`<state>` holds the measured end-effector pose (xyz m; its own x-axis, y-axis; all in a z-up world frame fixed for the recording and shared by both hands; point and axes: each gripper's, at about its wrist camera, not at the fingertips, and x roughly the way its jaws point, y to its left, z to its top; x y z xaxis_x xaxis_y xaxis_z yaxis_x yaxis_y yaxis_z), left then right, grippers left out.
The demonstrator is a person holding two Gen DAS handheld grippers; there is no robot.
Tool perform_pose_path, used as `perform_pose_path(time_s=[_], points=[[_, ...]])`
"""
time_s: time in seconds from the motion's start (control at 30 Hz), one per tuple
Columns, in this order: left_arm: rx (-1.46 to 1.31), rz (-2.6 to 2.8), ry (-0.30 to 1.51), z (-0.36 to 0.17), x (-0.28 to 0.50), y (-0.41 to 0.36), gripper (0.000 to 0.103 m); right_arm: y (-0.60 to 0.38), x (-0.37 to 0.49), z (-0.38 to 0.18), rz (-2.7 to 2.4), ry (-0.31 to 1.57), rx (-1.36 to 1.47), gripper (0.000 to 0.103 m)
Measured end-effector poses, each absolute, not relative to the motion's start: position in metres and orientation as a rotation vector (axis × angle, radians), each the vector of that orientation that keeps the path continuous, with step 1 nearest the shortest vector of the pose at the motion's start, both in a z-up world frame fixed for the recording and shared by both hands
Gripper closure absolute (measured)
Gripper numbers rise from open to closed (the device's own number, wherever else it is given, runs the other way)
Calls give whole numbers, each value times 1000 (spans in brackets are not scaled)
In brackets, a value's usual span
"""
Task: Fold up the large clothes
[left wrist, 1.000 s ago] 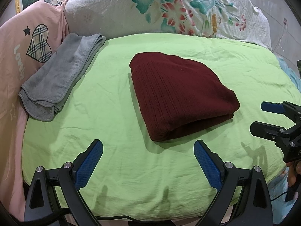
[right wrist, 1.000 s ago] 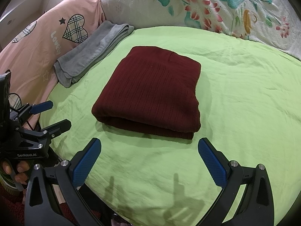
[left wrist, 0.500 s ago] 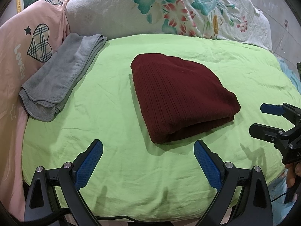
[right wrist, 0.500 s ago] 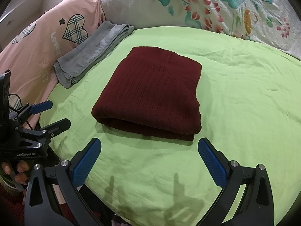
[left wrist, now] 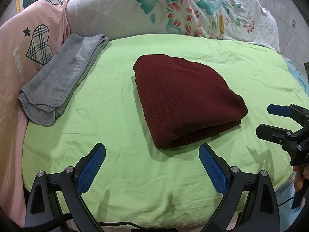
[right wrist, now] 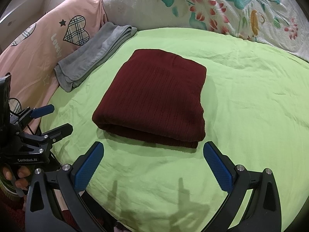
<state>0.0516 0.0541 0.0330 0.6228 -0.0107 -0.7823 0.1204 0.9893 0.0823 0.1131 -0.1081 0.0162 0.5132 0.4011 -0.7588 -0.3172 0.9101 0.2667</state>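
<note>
Garments on the bed were counted as two: one dark red ribbed sweater (left wrist: 185,100), folded into a thick rectangle, and one grey towel (left wrist: 59,81), folded long and laid at the left edge against a pink cover (left wrist: 17,44) printed with plaid hearts. One green sheet (left wrist: 115,119) was spread under both, and one white floral pillow (left wrist: 173,9) was propped along the far side. Two grippers were seen, each with two blue-padded fingers.

The sweater was placed near the middle of the sheet, well apart from the towel. In the left wrist view the left gripper (left wrist: 152,166) was held with its fingers spread wide and nothing between them; the sweater's folded near corner lay just beyond the gap, slightly toward the right finger, untouched. In the right wrist view the right gripper (right wrist: 153,164) was likewise held wide apart and empty, with the sweater's layered near edge (right wrist: 150,135) lying just ahead of the fingertips and spanning most of the gap. Each gripper was also caught at the edge of the other's view, above the sheet's margin, gripped by a hand (right wrist: 17,176).
</note>
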Motion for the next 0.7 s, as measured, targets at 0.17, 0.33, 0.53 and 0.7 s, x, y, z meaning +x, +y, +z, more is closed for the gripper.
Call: perform_pose_path(time_s=[0.17, 0.33, 0.53, 0.7], points=[[134, -76, 898, 32, 52, 51, 5, -111, 119, 17, 433, 942, 102, 1], [137, -71, 905, 30, 55, 48, 5, -111, 122, 15, 432, 941, 104, 1], [135, -70, 901, 31, 57, 46, 5, -111, 126, 14, 433, 939, 101, 1], [136, -63, 894, 32, 59, 46, 5, -111, 127, 16, 429, 934, 106, 1]])
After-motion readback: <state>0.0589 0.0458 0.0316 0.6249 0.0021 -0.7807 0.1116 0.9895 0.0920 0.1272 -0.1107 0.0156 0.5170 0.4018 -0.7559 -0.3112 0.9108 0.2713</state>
